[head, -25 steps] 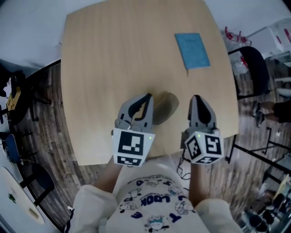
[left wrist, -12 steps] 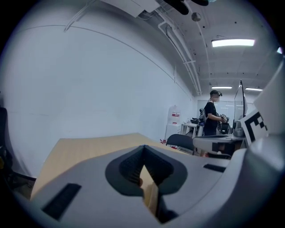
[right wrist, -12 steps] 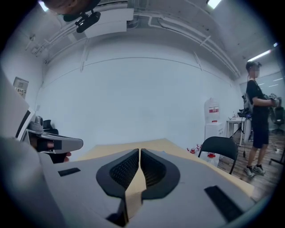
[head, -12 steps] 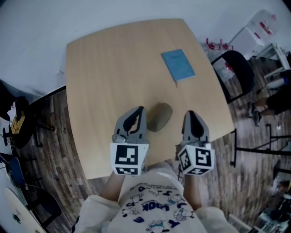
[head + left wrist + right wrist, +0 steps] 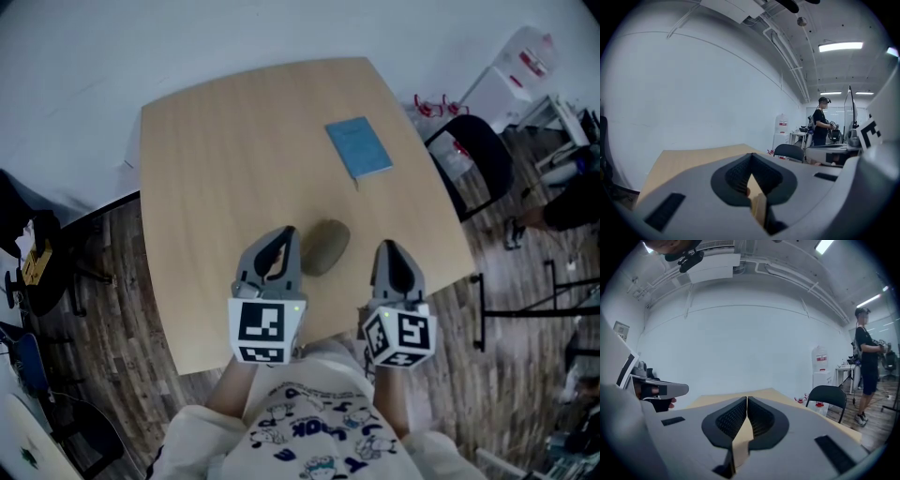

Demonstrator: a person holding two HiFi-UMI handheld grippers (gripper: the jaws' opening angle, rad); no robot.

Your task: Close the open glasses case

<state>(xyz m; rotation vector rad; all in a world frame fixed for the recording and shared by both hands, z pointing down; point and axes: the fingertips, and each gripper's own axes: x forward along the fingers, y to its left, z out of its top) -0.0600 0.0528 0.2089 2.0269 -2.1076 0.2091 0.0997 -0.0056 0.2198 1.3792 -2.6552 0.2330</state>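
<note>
The olive glasses case [image 5: 324, 248] lies closed on the tabletop [image 5: 216, 141], its long axis slanting near-left to far-right. It sits between the left gripper [image 5: 286, 234] and right gripper [image 5: 387, 247]. Both jaws are together and empty, the right's having just closed further.

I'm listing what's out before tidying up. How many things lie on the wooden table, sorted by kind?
Glasses case: 1
Blue booklet: 1
Total on the table: 2
</note>
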